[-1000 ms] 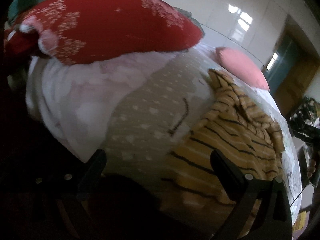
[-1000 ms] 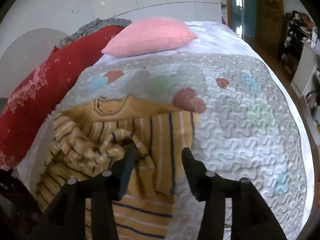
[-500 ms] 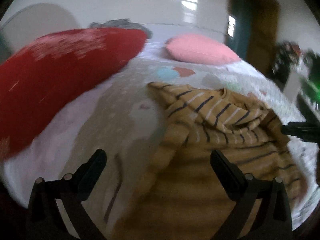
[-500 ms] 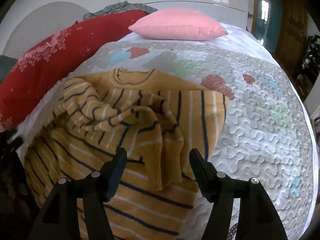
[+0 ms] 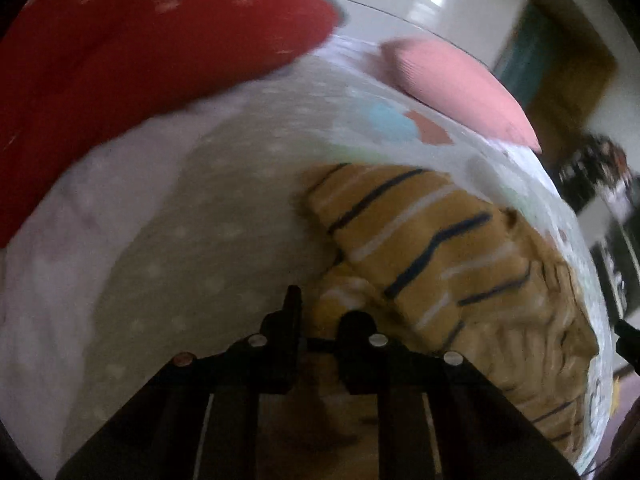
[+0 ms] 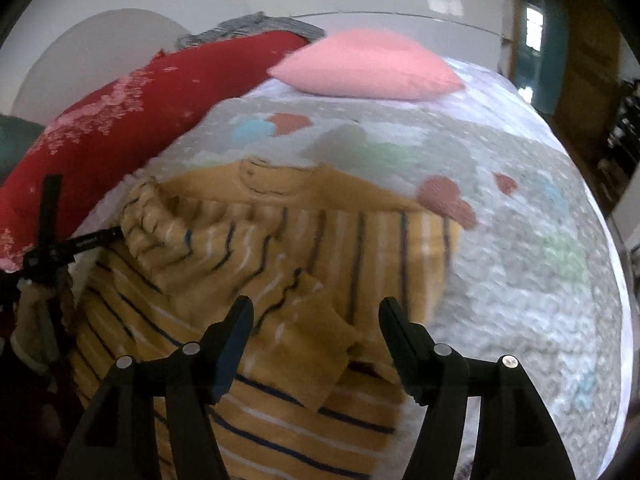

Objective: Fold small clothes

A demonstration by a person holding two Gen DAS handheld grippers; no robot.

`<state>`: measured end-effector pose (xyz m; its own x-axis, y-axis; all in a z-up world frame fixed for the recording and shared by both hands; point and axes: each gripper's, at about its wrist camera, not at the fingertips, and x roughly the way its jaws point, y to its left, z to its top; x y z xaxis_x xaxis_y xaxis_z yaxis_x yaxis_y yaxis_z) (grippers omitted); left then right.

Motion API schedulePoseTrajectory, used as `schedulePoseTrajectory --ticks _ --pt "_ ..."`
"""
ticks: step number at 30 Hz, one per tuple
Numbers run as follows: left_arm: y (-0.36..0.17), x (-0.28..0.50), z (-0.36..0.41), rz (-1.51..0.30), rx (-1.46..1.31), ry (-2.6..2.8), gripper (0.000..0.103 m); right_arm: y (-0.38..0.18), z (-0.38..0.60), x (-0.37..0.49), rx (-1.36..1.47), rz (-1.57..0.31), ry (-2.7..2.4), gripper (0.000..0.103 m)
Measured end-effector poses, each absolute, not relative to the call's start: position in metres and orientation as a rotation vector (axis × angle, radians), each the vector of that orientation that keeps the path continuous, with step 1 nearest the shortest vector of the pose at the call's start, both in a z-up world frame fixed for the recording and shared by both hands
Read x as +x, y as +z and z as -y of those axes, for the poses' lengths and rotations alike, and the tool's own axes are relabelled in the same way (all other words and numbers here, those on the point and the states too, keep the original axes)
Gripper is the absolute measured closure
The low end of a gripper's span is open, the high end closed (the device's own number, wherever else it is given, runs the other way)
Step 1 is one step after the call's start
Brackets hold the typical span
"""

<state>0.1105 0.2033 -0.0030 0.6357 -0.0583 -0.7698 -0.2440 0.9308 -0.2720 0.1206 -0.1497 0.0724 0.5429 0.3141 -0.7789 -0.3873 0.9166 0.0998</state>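
Note:
A small mustard-yellow sweater (image 6: 320, 264) with dark and white stripes lies on the quilted bedspread (image 6: 520, 280), its neckline toward the far side and one sleeve folded over the body. My left gripper (image 5: 320, 312) is shut on the sweater (image 5: 440, 248) at its left edge; it also shows at the left of the right wrist view (image 6: 96, 238). My right gripper (image 6: 316, 320) is open and empty, just above the folded sleeve cuff (image 6: 308, 340).
A long red pillow (image 6: 120, 128) lies along the left side of the bed, and a pink pillow (image 6: 368, 66) at the far end. The bed's right edge (image 6: 616, 320) drops toward the floor; a door and shelves stand beyond.
My left gripper has closed from wide open onto the sweater's left edge. My right gripper has pulled back slightly and opened wider, and the sleeve now lies folded across the body.

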Motion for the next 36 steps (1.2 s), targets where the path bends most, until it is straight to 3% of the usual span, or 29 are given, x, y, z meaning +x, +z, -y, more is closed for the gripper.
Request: schedulePoseTrajectory --ticks 1,16,18,20,21,22,23,32,36 --pt "-0.009 0.103 -0.209 -0.879 -0.408 0.110 0.078 0.074 0.137 0.122 -0.094 -0.898 0.449 0.031" --pt "-0.027 0.086 -0.224 -0.811 -0.492 0.053 0.072 0.022 -0.038 0.099 -0.539 -0.866 0.694 0.032" --pt "-0.027 0.085 -0.225 -0.807 -0.496 0.049 0.072 0.006 -0.049 0.102 -0.635 -0.866 0.665 0.041" --pt "-0.027 0.084 -0.225 -0.807 -0.490 0.051 0.072 -0.013 -0.055 0.106 -0.721 -0.897 0.637 0.064" --pt "-0.026 0.083 -0.224 -0.806 -0.482 0.055 0.072 -0.014 -0.054 0.105 -0.727 -0.892 0.630 0.071" --pt "-0.026 0.083 -0.224 -0.805 -0.478 0.056 0.072 -0.009 -0.052 0.107 -0.711 -0.896 0.625 0.090" --pt "-0.026 0.083 -0.224 -0.804 -0.477 0.057 0.072 -0.003 -0.049 0.108 -0.676 -0.910 0.626 0.095" --pt "-0.026 0.083 -0.225 -0.799 -0.497 0.046 0.071 0.114 0.006 0.117 -0.030 -1.062 0.889 0.098" --pt "-0.026 0.083 -0.226 -0.798 -0.497 0.045 0.070 0.171 0.033 0.127 0.162 -0.987 0.998 0.098"
